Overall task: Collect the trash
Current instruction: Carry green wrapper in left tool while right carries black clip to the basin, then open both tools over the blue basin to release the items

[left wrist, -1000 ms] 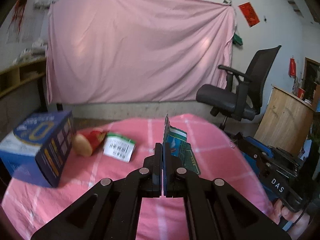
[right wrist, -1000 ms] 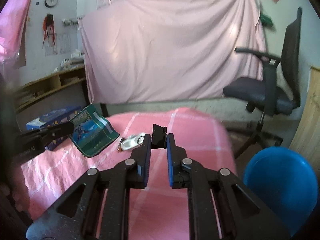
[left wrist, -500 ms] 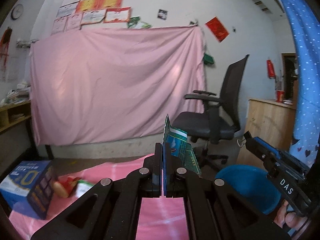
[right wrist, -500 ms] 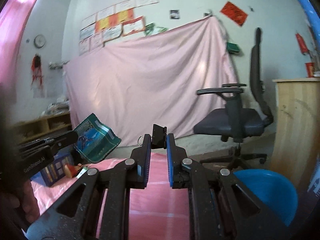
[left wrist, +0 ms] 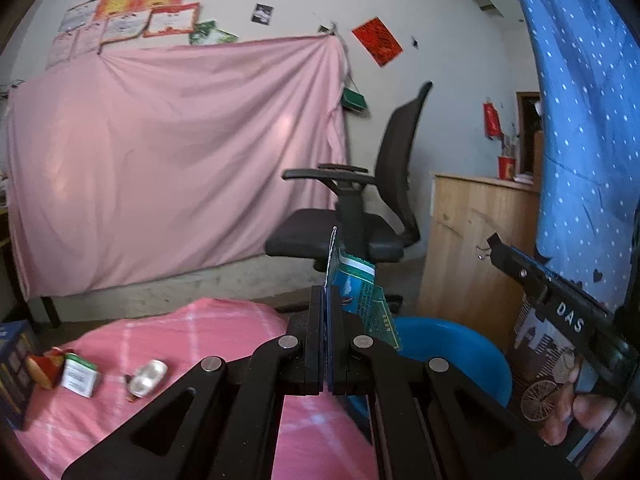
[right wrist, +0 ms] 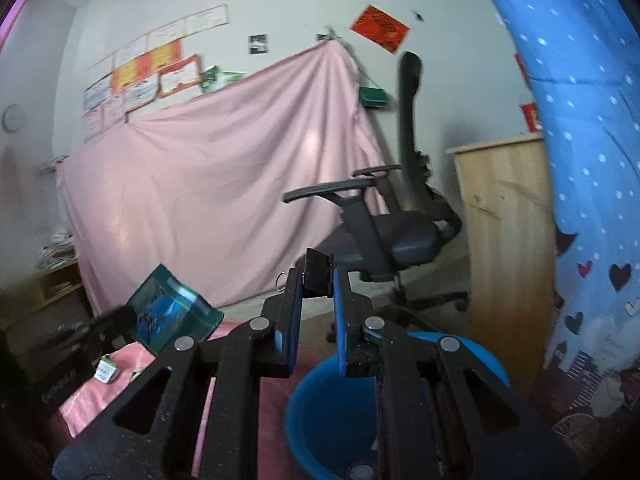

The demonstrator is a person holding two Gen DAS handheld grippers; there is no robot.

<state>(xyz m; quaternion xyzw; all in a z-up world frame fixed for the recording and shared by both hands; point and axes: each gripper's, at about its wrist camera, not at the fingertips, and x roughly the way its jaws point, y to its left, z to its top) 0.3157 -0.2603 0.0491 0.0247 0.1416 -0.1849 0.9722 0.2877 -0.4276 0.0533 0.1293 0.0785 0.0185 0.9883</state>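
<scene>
A pink checked cloth point(left wrist: 168, 344) covers the surface. On it, toward nine o'clock in the left wrist view, lie a dark blue box point(left wrist: 14, 364) at the edge, a red snack wrapper point(left wrist: 46, 366) touching it, a green-and-white barcoded carton point(left wrist: 80, 374) just beside that, and a crumpled silvery wrapper point(left wrist: 149, 373) nearer the middle.

We see the blue bin point(right wrist: 400, 400) open-topped below the right gripper point(right wrist: 316, 280), nothing across its mouth. An office chair point(left wrist: 360, 220) stands behind it and a wooden cabinet point(left wrist: 472, 248) just beside it. The blue dotted cloth point(right wrist: 580, 160) hangs close on the right. Left, the pink surface point(left wrist: 200, 340) is mostly bare.
</scene>
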